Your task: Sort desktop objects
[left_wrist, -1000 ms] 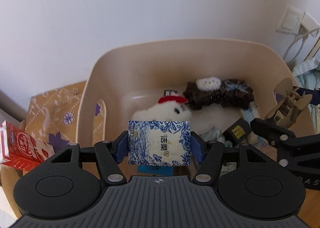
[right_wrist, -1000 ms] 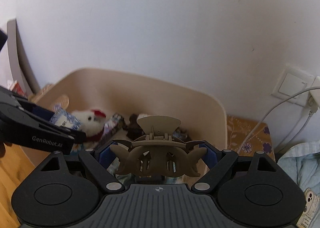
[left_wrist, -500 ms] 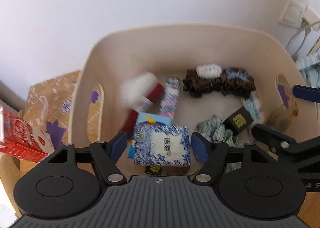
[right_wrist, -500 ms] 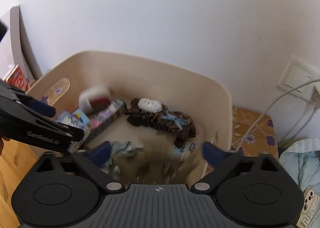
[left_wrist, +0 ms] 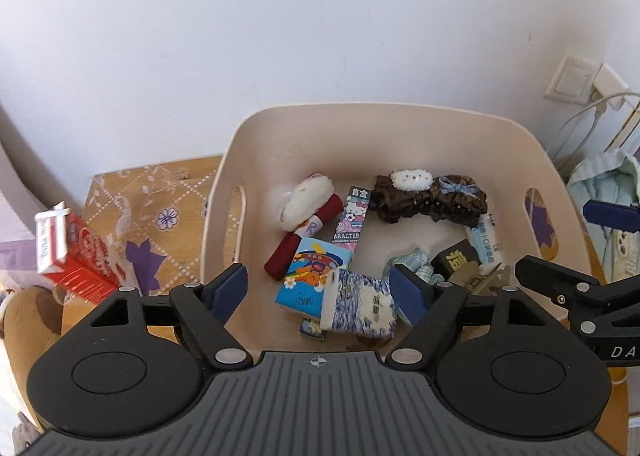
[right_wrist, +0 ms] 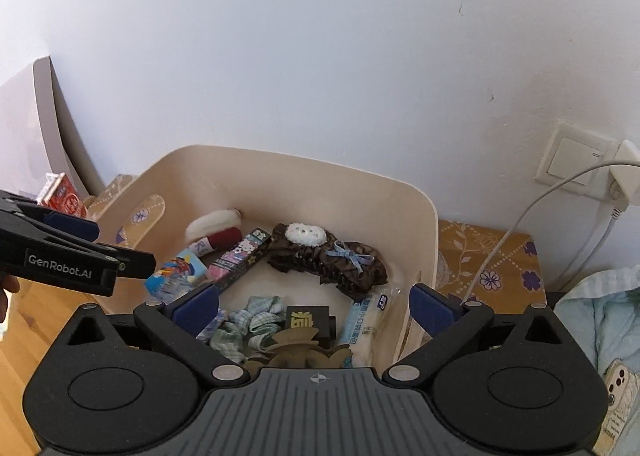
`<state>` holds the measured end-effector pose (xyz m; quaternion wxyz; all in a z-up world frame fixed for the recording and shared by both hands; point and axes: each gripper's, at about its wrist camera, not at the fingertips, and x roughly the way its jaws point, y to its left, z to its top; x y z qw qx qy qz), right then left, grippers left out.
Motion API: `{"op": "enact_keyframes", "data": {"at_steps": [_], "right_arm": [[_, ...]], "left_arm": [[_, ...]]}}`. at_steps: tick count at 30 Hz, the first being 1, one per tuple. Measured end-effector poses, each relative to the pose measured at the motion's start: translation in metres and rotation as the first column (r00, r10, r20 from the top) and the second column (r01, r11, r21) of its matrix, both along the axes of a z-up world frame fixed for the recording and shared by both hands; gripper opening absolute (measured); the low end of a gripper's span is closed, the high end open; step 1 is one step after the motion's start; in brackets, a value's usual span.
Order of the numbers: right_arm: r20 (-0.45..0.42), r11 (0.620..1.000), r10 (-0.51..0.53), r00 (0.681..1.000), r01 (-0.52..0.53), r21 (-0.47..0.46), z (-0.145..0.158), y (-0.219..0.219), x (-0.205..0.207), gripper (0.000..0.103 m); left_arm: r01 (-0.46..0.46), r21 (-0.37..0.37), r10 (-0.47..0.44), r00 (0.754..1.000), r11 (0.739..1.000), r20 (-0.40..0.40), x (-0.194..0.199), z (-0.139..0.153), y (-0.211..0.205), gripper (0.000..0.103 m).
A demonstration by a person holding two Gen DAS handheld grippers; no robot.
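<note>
Release step appears complete: left gripper (left_wrist: 320,290) and right gripper (right_wrist: 314,306) both stand wide and empty above the beige bin (left_wrist: 384,112). Blue-white tissue pack (left_wrist: 360,306) and tan hair claw (right_wrist: 294,348) lie inside it. Next move calls for withdrawal toward remaining desktop items.

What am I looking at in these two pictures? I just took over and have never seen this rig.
There is no robot arm: a person holds a two-finger gripper in each hand, and each gripper has a fisheye camera looking forward along its fingers. One picture is from the left gripper, the other from the right gripper. Both are open and hold nothing. Below them sits a beige bin holding sorted items: a blue-and-white tissue pack, a tan hair claw, a brown scrunchie, a plush toy and a checked cloth. A red carton stands outside the bin.
</note>
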<state>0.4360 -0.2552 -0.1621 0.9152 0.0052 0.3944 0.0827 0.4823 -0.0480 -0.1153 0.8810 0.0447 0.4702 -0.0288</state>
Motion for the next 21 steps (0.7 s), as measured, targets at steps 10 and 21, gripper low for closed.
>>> {"op": "enact_keyframes", "data": {"at_steps": [10, 21], "right_arm": [[0.078, 1.000, -0.026, 0.997, 0.026, 0.002, 0.035, 0.013, -0.043, 0.103], [0.123, 0.996, -0.085, 0.989, 0.084, 0.013, 0.063, 0.032, -0.125, 0.103]], "left_arm": [[0.008, -0.002, -0.008, 0.996, 1.000, 0.085, -0.061, 0.043, 0.010, 0.080], [0.028, 0.002, -0.028, 0.990, 1.000, 0.137, -0.153, 0.072, 0.023, 0.080]]}}
